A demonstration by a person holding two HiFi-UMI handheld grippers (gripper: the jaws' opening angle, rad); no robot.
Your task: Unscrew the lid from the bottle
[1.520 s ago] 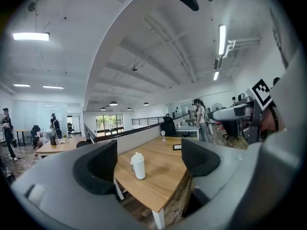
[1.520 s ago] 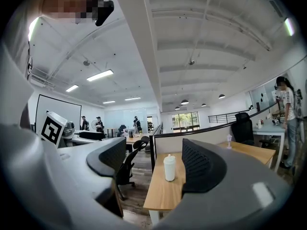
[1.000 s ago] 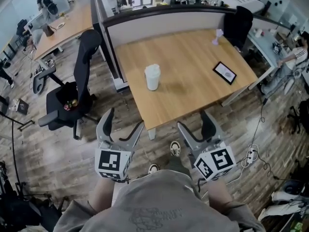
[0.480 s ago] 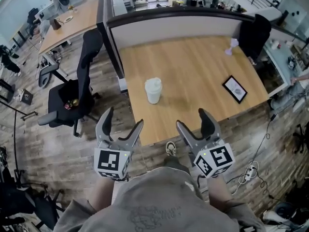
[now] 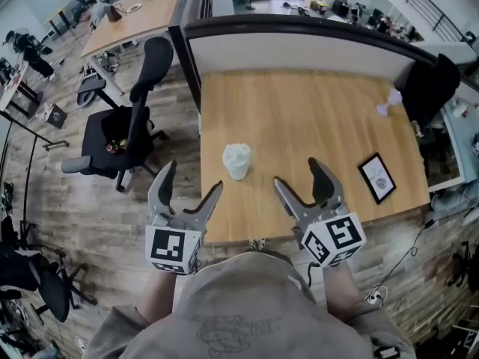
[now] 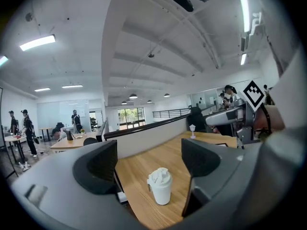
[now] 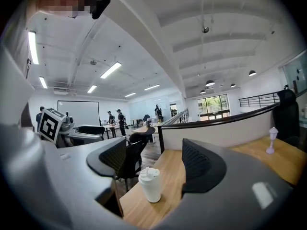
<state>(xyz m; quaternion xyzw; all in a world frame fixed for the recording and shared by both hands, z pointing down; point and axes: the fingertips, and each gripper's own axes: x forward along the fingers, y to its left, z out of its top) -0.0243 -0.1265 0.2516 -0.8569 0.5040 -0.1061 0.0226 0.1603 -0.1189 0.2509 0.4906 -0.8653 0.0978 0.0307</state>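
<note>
A white bottle (image 5: 236, 161) with a white screw lid stands upright on the wooden table (image 5: 314, 118), near its front left part. It also shows in the left gripper view (image 6: 160, 186) and the right gripper view (image 7: 149, 184), seen between the jaws but well ahead of them. My left gripper (image 5: 184, 191) hovers at the table's front edge, open and empty, just left of the bottle and short of it. My right gripper (image 5: 304, 182) is open too, over the front edge to the bottle's right.
A framed picture (image 5: 377, 177) lies at the table's right side and a small lilac figure (image 5: 388, 103) stands at the far right. A dark partition (image 5: 299, 32) bounds the table's far edge. A black office chair (image 5: 123, 129) stands on the floor to the left.
Both grippers have advanced from over the floor to the table's front edge, closing on the bottle. Their jaws stayed spread the same.
</note>
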